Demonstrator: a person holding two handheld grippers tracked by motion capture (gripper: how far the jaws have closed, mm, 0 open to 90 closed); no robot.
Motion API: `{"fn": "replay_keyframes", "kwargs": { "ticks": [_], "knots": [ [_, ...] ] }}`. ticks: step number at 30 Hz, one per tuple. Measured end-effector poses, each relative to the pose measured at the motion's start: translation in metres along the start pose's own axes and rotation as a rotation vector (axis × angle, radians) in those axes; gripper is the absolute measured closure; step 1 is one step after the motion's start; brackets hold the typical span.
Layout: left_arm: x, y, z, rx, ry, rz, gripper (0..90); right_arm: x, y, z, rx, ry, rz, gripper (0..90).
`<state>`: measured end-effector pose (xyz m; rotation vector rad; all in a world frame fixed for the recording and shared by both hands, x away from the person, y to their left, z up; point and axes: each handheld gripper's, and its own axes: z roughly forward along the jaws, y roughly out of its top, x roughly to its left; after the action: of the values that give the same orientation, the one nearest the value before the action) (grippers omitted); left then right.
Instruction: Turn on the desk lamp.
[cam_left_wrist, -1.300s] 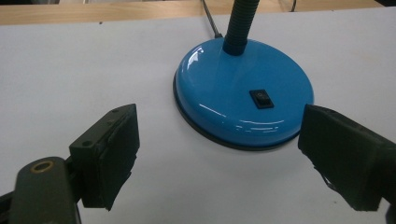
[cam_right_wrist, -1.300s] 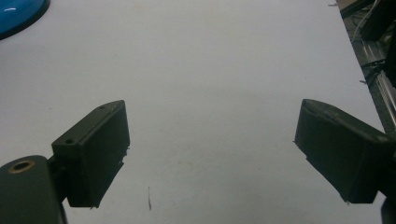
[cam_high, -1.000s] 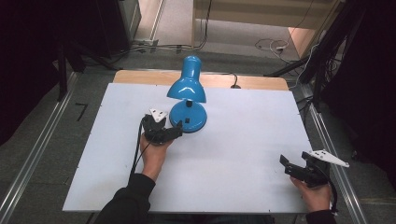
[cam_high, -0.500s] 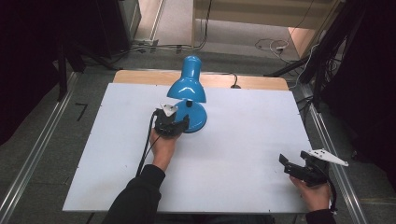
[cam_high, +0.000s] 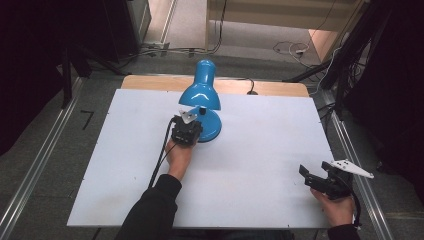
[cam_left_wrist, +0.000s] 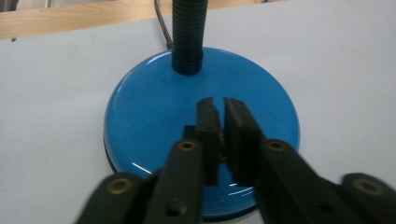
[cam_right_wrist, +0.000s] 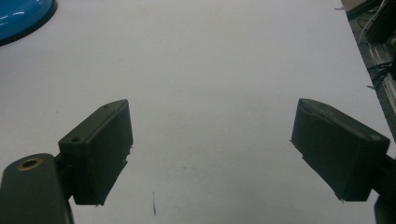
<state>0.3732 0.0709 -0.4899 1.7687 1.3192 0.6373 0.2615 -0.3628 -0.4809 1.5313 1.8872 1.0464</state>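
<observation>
Blue desk lamp at the desk's far edge; left gripper closed over its base.

Right gripper (cam_high: 320, 179) rests at the desk's (cam_high: 260, 150) near right corner, jaws spread wide, nothing between them. Left gripper (cam_left_wrist: 219, 121) sits over the lamp base (cam_left_wrist: 154, 107), jaws just pressed together, tips over a small dark switch (cam_left_wrist: 190, 132); a pinch cannot be confirmed. Lamp (cam_high: 201, 97): glossy blue round base, black ribbed neck (cam_left_wrist: 189, 28), shade tilted, mid far edge.

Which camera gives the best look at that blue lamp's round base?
The left gripper view: the lamp base sits close and nearly whole. The high view shows it small, partly behind the left gripper; the right gripper view catches just an edge.
</observation>
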Motion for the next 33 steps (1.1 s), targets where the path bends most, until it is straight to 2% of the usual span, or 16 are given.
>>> {"fn": "replay_keyframes", "kwargs": {
  "ticks": [2, 6, 9, 12, 20, 25, 33],
  "knots": [
    [-0.0001, 0.0009, 0.0012, 0.004, -0.018, -0.002, 90.0, -0.0004, 0.0001, -0.0002, 0.000, -0.002, 0.003, 11.1],
    [-0.0030, 0.0015, 0.0009, -0.006, -0.023, 0.009, 90.0, -0.0007, 0.0001, -0.0002, 0.001, -0.001, 0.005, 11.1],
    [-0.0038, 0.0001, 0.0027, 0.008, -0.030, 0.003, 90.0, -0.0002, 0.0001, -0.0001, 0.001, -0.002, 0.005, 11.2],
    [-0.0048, -0.0007, 0.0039, 0.013, -0.031, 0.006, 90.0, -0.0003, 0.0002, -0.0005, -0.003, 0.000, 0.004, 11.2],
    [-0.0043, -0.0019, 0.0055, 0.014, -0.023, -0.019, 90.0, -0.0010, 0.0000, -0.0008, -0.003, -0.001, 0.004, 11.2],
    [-0.0048, -0.0030, 0.0060, 0.019, -0.022, -0.017, 90.0, -0.0011, 0.0000, -0.0010, -0.003, 0.000, 0.006, 11.2],
    [-0.0037, -0.0053, 0.0065, 0.011, -0.027, -0.041, 90.0, -0.0014, -0.0002, -0.0012, -0.001, 0.001, 0.008, 11.2]
  ]
}}
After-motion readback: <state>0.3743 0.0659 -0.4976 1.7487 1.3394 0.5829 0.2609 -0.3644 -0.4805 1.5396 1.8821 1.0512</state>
